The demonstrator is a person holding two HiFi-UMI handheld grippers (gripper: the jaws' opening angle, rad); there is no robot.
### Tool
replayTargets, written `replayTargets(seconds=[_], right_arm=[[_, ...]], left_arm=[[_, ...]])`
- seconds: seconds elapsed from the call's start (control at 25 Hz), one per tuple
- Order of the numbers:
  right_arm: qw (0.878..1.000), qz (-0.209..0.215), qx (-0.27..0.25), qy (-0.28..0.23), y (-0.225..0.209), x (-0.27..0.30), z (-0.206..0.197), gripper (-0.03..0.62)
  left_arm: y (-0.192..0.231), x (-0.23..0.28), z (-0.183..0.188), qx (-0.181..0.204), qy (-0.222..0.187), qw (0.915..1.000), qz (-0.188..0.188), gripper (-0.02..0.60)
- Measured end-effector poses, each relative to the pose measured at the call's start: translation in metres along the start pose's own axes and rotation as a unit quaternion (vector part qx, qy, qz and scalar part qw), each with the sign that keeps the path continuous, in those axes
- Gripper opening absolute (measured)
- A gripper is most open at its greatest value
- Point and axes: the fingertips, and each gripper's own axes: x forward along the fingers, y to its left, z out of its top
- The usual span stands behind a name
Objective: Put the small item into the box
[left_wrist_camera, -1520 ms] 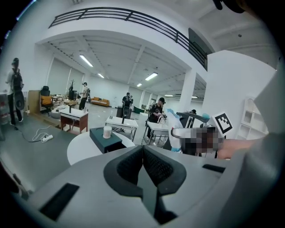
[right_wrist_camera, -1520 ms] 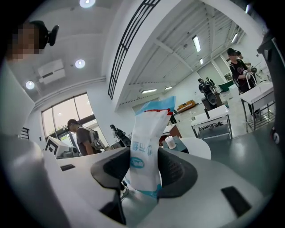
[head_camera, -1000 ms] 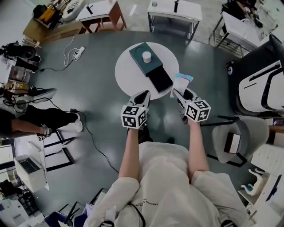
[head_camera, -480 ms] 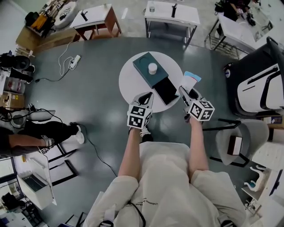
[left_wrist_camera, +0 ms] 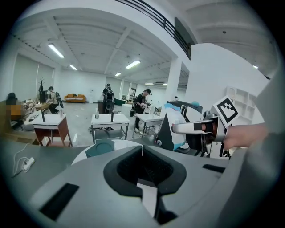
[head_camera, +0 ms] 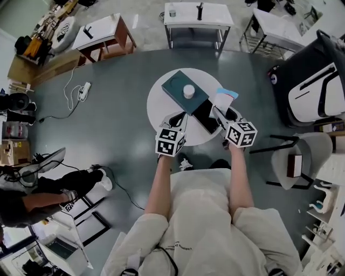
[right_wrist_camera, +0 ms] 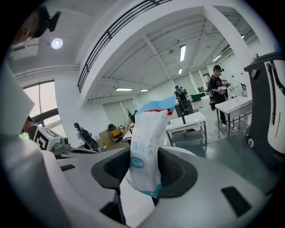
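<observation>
A round white table [head_camera: 161, 97] carries a teal box [head_camera: 180, 89] with a small white round item [head_camera: 188, 90] on top of it. A black tray [head_camera: 204, 116] juts from the box toward me. My right gripper [head_camera: 218, 112] is shut on a white packet with a blue top [head_camera: 222, 100], which stands upright between the jaws [right_wrist_camera: 144, 156] over the table's right edge. My left gripper [head_camera: 177, 117] is shut and empty, over the near edge just left of the tray. In the left gripper view the teal box [left_wrist_camera: 100, 147] lies ahead, with the packet [left_wrist_camera: 176, 127] to the right.
White work tables [head_camera: 198, 15] and a wooden-legged one [head_camera: 102, 29] stand beyond the round table. A large black and white machine [head_camera: 312, 86] and a grey chair [head_camera: 294, 161] are at the right. A seated person [head_camera: 32, 199] and floor cables [head_camera: 81, 89] are at the left.
Both grippers have moved forward together, from short of the round table to over its near edge. The packet has stayed in the right gripper.
</observation>
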Motion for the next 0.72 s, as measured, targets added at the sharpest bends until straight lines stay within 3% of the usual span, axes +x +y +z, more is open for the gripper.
replayTargets(seconds=[0.36, 0.72], right_arm=[[0.995, -0.064, 0.009, 0.076, -0.041, 0.019, -0.051, 0.213], [0.983, -0.037, -0.023, 0.179, -0.079, 0.076, -0.082, 0.213]], left_arm=[[0.012, 0.041, -0.049, -0.053, 0.047, 0.9966, -0.042, 0.021], [0.006, 0.1, -0.062, -0.093, 0.076, 0.9917, -0.047, 0.021]])
